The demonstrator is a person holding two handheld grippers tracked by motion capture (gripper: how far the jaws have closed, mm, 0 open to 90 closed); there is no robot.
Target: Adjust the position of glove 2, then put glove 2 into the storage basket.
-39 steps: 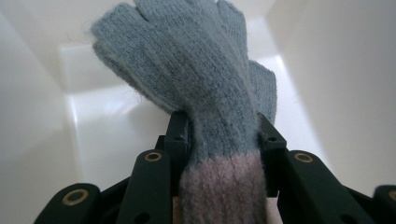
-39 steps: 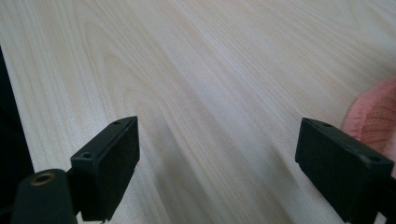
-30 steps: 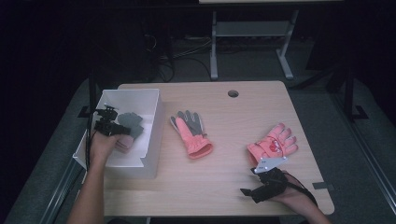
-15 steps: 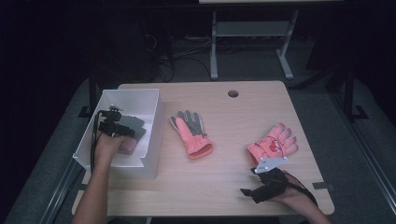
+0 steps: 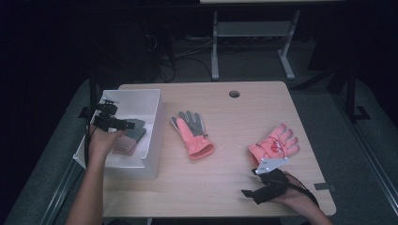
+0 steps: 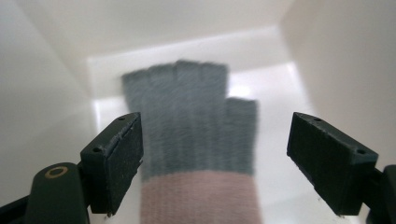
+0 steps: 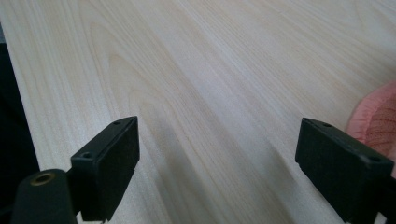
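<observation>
A glove with grey fingers and a pink cuff (image 6: 196, 126) lies flat on the floor of the white box (image 5: 155, 124) at the table's left; from above the same glove (image 5: 135, 132) shows inside the box. My left gripper (image 5: 117, 123) hovers just above it. Its jaws have just been opening and stand wide apart (image 6: 215, 154), with the glove lying below them untouched. A second pink-and-grey glove (image 5: 192, 133) rests mid-table. A pink glove (image 5: 274, 145) lies at the right, its cuff (image 7: 373, 121) beside my right gripper (image 7: 215, 163). My right gripper (image 5: 251, 192) is open over bare wood near the front edge.
The wooden table (image 5: 234, 187) has a round cable hole (image 5: 234, 93) near its far edge. The box's tall walls (image 6: 345, 60) close in around my left gripper. Beyond the table stand a metal frame and cables on a dark floor.
My left gripper's jaws have spread apart and let go of the grey-and-pink glove, which now lies in the box. The left hand has lifted slightly. The right hand has stayed put.
</observation>
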